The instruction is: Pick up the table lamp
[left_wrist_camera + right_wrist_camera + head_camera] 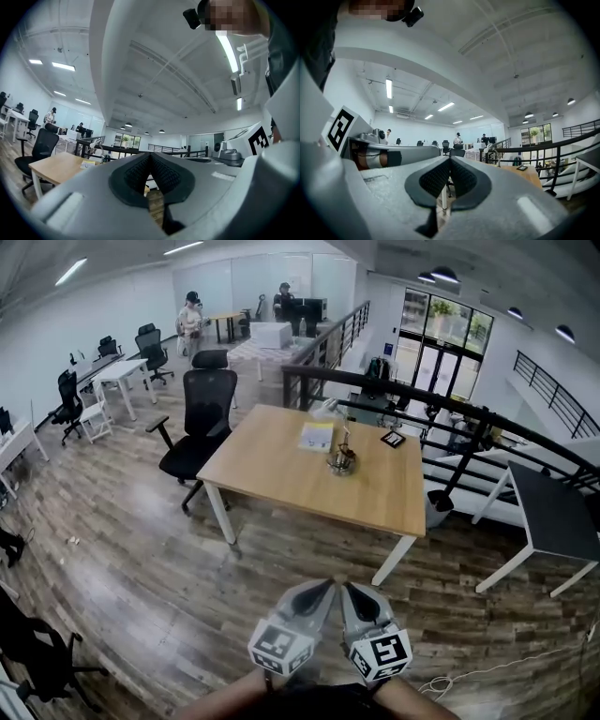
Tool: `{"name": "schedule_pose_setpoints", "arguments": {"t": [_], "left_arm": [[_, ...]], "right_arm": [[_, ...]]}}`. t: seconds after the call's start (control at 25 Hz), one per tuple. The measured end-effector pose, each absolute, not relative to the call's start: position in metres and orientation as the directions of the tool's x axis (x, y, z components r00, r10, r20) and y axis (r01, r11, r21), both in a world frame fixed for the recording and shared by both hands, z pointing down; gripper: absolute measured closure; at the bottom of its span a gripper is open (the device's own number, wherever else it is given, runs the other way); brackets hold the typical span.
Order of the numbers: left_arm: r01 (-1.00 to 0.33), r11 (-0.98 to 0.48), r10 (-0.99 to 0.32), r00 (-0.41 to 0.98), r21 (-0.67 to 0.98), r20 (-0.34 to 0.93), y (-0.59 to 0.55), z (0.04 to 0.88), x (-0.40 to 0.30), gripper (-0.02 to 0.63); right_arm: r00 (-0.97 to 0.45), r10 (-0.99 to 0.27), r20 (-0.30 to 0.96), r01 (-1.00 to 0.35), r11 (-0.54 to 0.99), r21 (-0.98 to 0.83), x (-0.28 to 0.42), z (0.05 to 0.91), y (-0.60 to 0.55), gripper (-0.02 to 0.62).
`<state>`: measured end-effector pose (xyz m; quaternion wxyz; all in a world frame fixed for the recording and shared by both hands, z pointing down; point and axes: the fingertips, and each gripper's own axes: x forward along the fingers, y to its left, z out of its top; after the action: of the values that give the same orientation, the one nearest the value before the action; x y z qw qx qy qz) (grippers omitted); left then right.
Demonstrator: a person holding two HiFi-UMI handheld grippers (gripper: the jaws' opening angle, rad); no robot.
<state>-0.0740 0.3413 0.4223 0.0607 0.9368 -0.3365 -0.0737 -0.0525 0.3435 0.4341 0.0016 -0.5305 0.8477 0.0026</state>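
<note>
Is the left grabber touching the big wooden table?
Apart. The head view shows the left gripper held over the floor, with a wide stretch of bare boards between it and the wooden table.

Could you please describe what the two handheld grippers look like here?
Both are pale grey moulded plastic. The left gripper and the right gripper each taper from a broad body to a narrow tip, and each carries a white cube printed with black square markers at its rear. In the gripper views, the jaws are lined with black, finely textured pads.
</note>
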Motion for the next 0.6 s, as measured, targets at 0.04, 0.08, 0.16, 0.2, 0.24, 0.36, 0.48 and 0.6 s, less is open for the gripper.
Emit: {"name": "schedule_pose_setpoints", "arguments": {"t": [0.04, 0.08, 0.16, 0.2, 0.24, 0.36, 0.48, 0.6], "left_arm": [[-0.621, -0.766, -0.639, 0.763, 0.166, -0.098, 0.334, 0.423, -0.08, 0.604], [-0.62, -0.766, -0.639, 0.763, 0.172, -0.097, 0.327, 0.424, -0.086, 0.604], [-0.615, -0.766, -0.637, 0.765, 0.186, -0.093, 0.317, 0.428, -0.093, 0.604], [-0.611, -0.768, -0.634, 0.768, 0.19, -0.09, 0.313, 0.43, -0.095, 0.604], [-0.608, -0.77, -0.631, 0.771, 0.192, -0.088, 0.31, 0.432, -0.096, 0.604], [-0.608, -0.769, -0.631, 0.772, 0.197, -0.081, 0.299, 0.436, -0.097, 0.604], [-0.609, -0.766, -0.633, 0.771, 0.206, -0.076, 0.287, 0.438, -0.096, 0.604], [-0.613, -0.762, -0.637, 0.768, 0.208, -0.068, 0.267, 0.443, -0.092, 0.604]], "right_arm": [[-0.434, -0.901, -0.008, -0.901, 0.434, 0.006, -0.058, 0.433, 0.338, 0.592], [-0.431, -0.902, -0.006, -0.902, 0.431, 0.006, -0.062, 0.435, 0.332, 0.592], [-0.428, -0.904, 0.005, -0.904, 0.428, -0.002, -0.069, 0.442, 0.323, 0.592], [-0.426, -0.905, 0.012, -0.905, 0.426, -0.003, -0.07, 0.445, 0.319, 0.592], [-0.423, -0.906, 0.016, -0.906, 0.423, -0.004, -0.071, 0.446, 0.315, 0.592], [-0.42, -0.907, 0.02, -0.907, 0.42, -0.005, -0.072, 0.447, 0.304, 0.592], [-0.425, -0.905, 0.017, -0.905, 0.425, -0.001, -0.074, 0.446, 0.293, 0.592], [-0.433, -0.901, 0.019, -0.901, 0.433, -0.005, -0.07, 0.451, 0.275, 0.592]]}}
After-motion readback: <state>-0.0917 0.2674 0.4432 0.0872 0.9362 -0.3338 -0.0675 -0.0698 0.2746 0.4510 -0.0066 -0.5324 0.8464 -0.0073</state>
